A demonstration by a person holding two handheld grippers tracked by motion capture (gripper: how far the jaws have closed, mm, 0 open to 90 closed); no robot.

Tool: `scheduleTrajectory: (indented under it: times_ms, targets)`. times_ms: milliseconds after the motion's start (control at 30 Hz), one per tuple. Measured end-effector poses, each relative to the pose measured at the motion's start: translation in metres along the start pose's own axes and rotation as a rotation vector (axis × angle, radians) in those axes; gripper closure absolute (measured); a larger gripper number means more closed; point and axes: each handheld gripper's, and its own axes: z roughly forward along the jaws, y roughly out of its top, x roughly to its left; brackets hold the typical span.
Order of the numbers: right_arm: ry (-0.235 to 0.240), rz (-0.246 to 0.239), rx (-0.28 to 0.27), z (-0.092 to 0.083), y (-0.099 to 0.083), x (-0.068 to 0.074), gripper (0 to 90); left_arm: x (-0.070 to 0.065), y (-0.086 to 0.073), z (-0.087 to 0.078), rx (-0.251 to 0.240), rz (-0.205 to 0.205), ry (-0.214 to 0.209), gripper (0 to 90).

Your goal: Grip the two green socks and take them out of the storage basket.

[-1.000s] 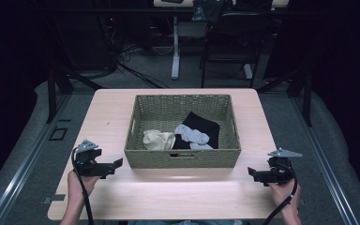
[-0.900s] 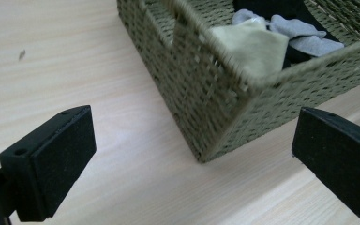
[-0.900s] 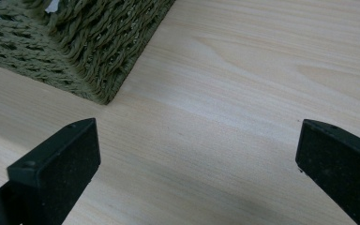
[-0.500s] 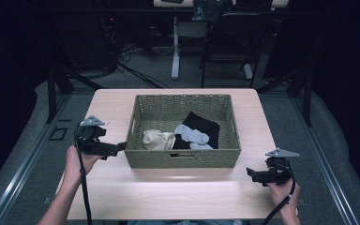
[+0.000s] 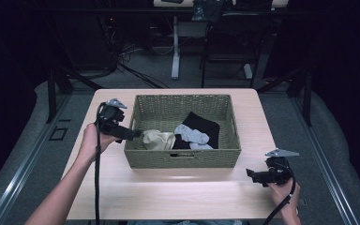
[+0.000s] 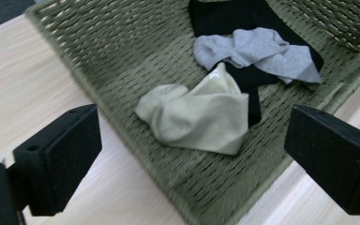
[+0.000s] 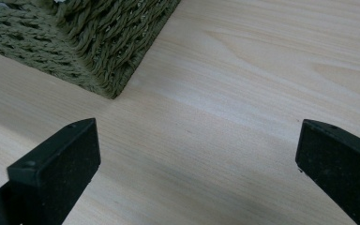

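Woven green basket (image 5: 183, 157) on table holds cream sock (image 6: 201, 117) w/ left gripper (image 5: 133, 135) over it, jaws wide and just narrowing slightly, nothing between; right gripper (image 5: 252, 174) open, empty.

High view: room dim, surroundings near black; overhead light falls on the desk (image 5: 178, 197), pale glare patch just in front of the basket (image 5: 183, 159). Picture soft, grainy. Left gripper view: evenly lit, basket weave smeared by blur near the bottom edge. Right gripper view: bright wood, soft shadow bands, black tongs blurred close up.
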Motion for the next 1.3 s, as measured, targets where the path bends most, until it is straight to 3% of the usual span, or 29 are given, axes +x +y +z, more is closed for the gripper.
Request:
scheduleTrajectory:
  times_ms: [167,400,800,1067,1300]
  targets:
    - [0.002,0.004,0.002,0.0,0.0,0.0,0.0,-0.005,0.013,0.016,0.033,0.034,-0.025,7.6]
    - [0.001,0.007,0.002,-0.001,-0.001,-0.002,0.0,-0.016,0.029,0.051,0.11,0.098,-0.075,14.6]
    - [0.012,0.002,0.018,0.001,0.0,-0.001,0.0,-0.03,0.038,0.09,0.236,0.166,-0.156,25.2]
    - [0.008,0.004,0.021,0.001,-0.001,-0.002,0.0,-0.035,0.04,0.108,0.312,0.201,-0.175,39.8]
    - [0.016,0.003,0.027,0.002,0.0,-0.002,0.0,-0.04,0.042,0.118,0.366,0.234,-0.161,45.0]
